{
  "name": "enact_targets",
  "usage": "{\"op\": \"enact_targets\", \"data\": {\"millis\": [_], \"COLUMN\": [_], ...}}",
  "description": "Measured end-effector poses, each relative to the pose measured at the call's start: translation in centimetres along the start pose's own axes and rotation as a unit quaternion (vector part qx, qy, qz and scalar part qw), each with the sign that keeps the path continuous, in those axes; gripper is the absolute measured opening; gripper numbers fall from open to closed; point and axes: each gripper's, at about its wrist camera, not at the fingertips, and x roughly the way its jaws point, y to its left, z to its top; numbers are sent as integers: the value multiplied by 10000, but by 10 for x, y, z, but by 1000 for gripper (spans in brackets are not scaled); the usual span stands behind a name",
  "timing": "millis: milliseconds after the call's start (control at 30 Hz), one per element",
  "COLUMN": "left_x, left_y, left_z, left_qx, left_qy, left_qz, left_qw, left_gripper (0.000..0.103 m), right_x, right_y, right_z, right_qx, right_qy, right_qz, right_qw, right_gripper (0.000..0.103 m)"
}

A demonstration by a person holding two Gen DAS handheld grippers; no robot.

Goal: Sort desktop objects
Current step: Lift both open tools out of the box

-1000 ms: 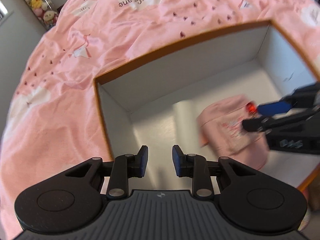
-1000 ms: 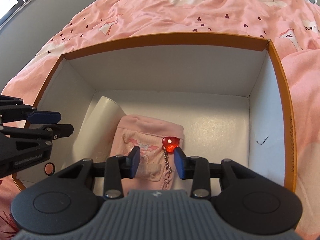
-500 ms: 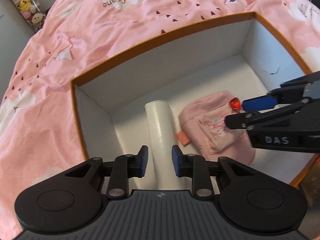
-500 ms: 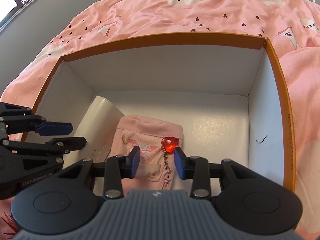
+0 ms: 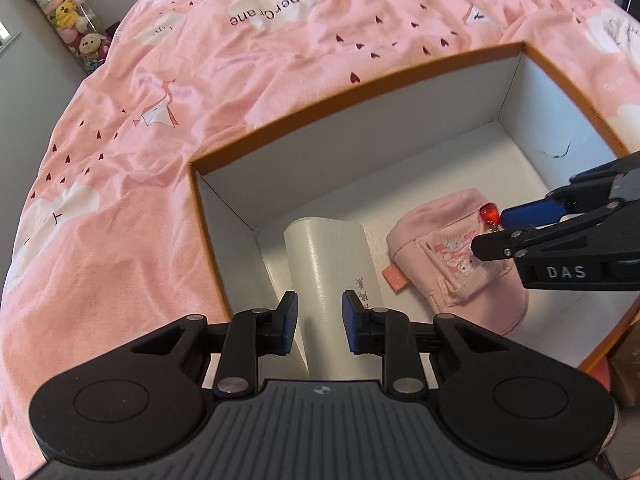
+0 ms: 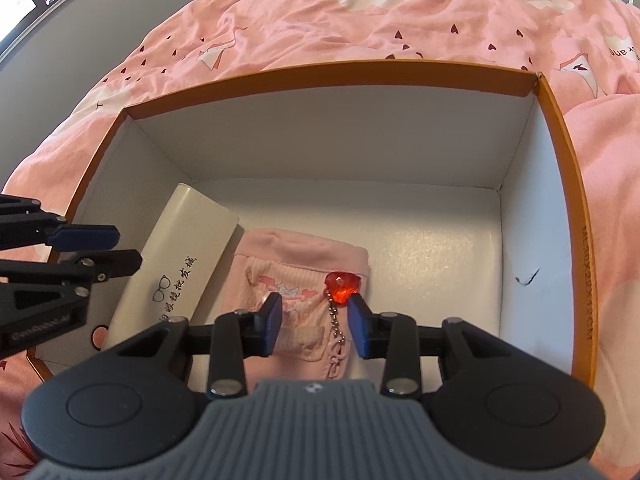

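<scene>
- The bedspread around the box shows no loose objects in either view, so you look close to finished; whatever lies outside the frames I cannot judge.
- The box sits on the bed, and the right half of its floor is bare, so you have room for more.
- The white glasses case lies flat along the box's left wall, already sorted.
- The pink pouch lies just beside the case on the box floor, its red heart charm on top.
- Your left gripper hovers above the case, jaws narrow and holding nothing.
- Your right gripper hangs over the pouch, jaws partly apart and closing, with the charm's chain in line with the gap; nothing looks pinched.
</scene>
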Motion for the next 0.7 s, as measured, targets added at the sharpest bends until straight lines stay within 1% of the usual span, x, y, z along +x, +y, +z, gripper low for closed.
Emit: {"op": "enact_targets", "data": {"millis": [33,200,267,367,433,533,567,600,633,667,700], "left_x": [0,9,13,17,19,21,23,29,34,37,37], "left_y": [1,-11,-16,-21,-21,-19,-18,-16,-13,-11,-13], "left_z": [0,-5,-7,-8,-7,-5,-5,-5,-5,-6,-7], "left_qx": [15,285,279,248,192,109,53,-75,-221,-325,-279], "left_qy": [19,182,261,285,334,423,510,684,813,817,758], "left_qz": [-19,-36,-146,-14,-115,-125,-232,-425,-608,-605,-506], "left_qw": [10000,9994,9992,9993,9992,9990,9984,9967,9946,9943,9954], "left_gripper": [28,26,25,25,26,26,26,25,25,24,23], "right_x": [0,1,0,-3,-5,-8,-10,-11,-12,-13,-13], "right_y": [0,5,5,3,0,-4,-4,-5,-5,-5,-5], "right_z": [0,2,2,3,4,4,4,4,5,5,5], "right_qx": [21,25,74,144,148,154,169,186,199,202,190], "right_qy": [2,3,-37,-73,-75,-62,-69,-83,-88,-94,-105], "right_qz": [8,0,-33,-74,-113,-118,-101,-74,-54,-39,-36], "right_qw": [10000,10000,10000,9998,9998,9998,9998,9998,9997,9997,9998], "right_gripper": [35,35,31,28,28,30,30,31,33,36,36]}}
